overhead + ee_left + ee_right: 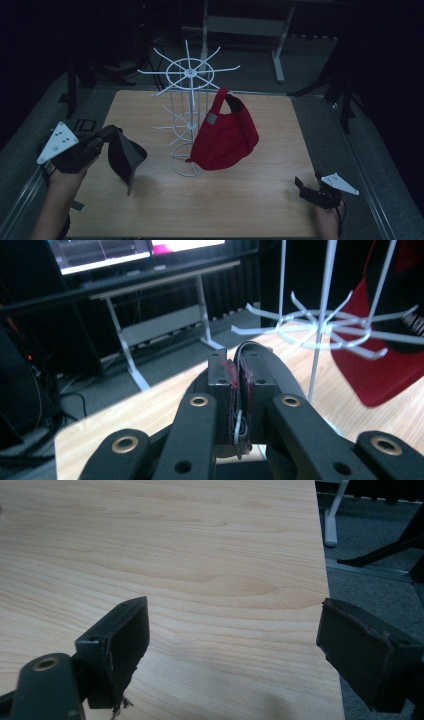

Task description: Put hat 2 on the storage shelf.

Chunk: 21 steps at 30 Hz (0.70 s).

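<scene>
Dark walls and grey floor lie all around a light wooden counter, and a grey metal frame with legs stands on the floor behind it. Near the middle of the counter stands a tall white wire rack with hooks sticking out like spokes. A red cloth cap hangs from one hook on the right side of the rack, and its body hangs low, near the rack's round foot.

Left of the rack, the left claw is pinched tight on the edge of a black cloth cap, which hangs above the counter. In the left gripper view the black cap's edge sits between the closed jaws, and the white hooks are just ahead and a bit to the right. So the rack is to the right of this claw, and the left hand is much nearer to it than the right one. The next move looks like lifting the black cap to an empty hook.

Far to the right of the rack, near the front of the counter, the right claw is open wide and holds nothing.
</scene>
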Tool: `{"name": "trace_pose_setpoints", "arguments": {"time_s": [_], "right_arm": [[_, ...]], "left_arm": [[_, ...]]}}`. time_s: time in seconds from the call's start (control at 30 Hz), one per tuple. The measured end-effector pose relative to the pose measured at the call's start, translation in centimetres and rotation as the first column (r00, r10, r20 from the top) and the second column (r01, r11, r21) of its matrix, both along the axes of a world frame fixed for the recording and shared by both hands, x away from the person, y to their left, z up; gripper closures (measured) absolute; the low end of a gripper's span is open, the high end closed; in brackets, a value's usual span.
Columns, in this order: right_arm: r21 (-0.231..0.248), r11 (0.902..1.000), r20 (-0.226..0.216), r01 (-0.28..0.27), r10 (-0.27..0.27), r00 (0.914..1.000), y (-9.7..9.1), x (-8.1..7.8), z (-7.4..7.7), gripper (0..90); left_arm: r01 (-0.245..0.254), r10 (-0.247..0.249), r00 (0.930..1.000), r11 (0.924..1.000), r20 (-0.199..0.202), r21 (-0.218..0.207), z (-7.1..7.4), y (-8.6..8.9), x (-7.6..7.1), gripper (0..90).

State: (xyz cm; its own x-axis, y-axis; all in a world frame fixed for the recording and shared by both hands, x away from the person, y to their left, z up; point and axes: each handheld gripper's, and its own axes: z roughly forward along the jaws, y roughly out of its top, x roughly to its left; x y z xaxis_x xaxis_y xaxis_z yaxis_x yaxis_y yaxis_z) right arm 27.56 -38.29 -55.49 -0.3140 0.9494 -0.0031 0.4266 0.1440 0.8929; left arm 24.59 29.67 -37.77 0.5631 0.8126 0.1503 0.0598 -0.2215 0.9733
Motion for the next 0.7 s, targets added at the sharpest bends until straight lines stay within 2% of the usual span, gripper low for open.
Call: {"name": "trace_pose_setpoints", "arguments": {"time_s": [0.03, 0.07, 0.17, 0.23, 0.27, 0.4, 0.53, 0.67, 0.7], "right_arm": [[-0.002, 1.0, 0.0, 0.0, 0.0, 1.0, 0.0, 0.0, 0.0, 13.5], [-0.003, 1.0, 0.0, 0.0, 0.0, 1.0, 0.0, 0.0, 0.0, 13.5], [-0.004, 1.0, -0.002, 0.0, 0.0, 1.0, 0.0, 0.0, 0.0, 13.4], [-0.005, 1.0, 0.0, 0.0, 0.0, 1.0, 0.0, 0.0, 0.0, 13.5], [-0.004, 1.0, 0.0, 0.0, 0.0, 1.0, 0.0, 0.0, 0.0, 13.5], [-0.001, 1.0, 0.0, -0.003, 0.003, 1.0, 0.0, 0.0, 0.0, 13.4], [0.001, 1.0, 0.001, -0.004, 0.004, 1.0, 0.0, 0.0, 0.0, 13.4], [0.002, 1.0, 0.0, -0.006, 0.006, 1.0, -0.1, 0.0, 0.0, 13.5], [0.002, 1.0, 0.0, -0.005, 0.005, 1.0, -0.1, 0.0, 0.0, 13.4]], "left_arm": [[0.003, -0.002, 0.9999, 1.0, 0.01, -0.008, 0.4, 0.0, -0.3, 86.1], [0.02, -0.02, 0.9997, 0.9998, 0.016, -0.001, 0.9, 0.1, -0.6, 86.1], [0.03, -0.031, 0.9984, 0.9991, 0.047, 0.03, 2.0, -0.2, -1.4, 86.1], [0.046, -0.047, 0.9975, 0.9988, 0.053, 0.017, 2.6, -0.3, -1.8, 86.1], [0.042, -0.044, 0.9969, 0.9988, 0.066, 0.025, 3.0, -0.3, -1.9, 86.1], [0.068, -0.067, 0.9929, 0.9977, 0.098, -0.004, 4.5, -0.5, -2.0, 86.1], [0.091, -0.088, 0.9873, 0.9958, 0.132, -0.011, 6.1, -1.3, -1.9, 86.1], [0.124, -0.121, 0.9817, 0.9922, 0.148, -0.014, 7.6, -2.3, -1.8, 86.0], [0.119, -0.116, 0.9811, 0.9928, 0.154, -0.01, 8.0, -2.6, -1.8, 86.0]]}}
